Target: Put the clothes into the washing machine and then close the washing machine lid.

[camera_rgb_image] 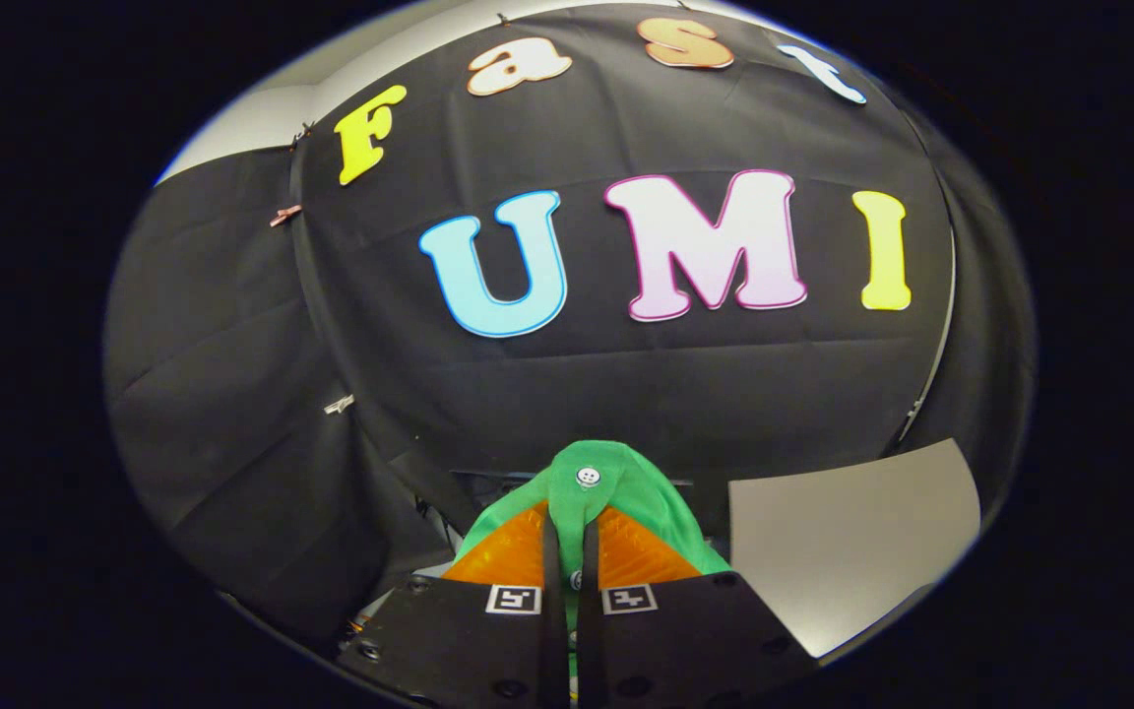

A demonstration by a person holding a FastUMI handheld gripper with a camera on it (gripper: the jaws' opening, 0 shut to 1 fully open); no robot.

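The garment (616, 497) sits pinched between the gripper (570, 532) fingers, wall behind.

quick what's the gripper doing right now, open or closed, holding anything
Gripper: closed, its fingers pinching the green garment with the white button, held up in front of the booth wall.

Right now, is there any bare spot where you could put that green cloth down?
One bare patch: the plain grey flat surface just right of the fingers, bordered behind by the black cloth wall. It is crowded at the fingers themselves: the gripper is shut on the green cloth with a white button, which bunches up ahead of them.
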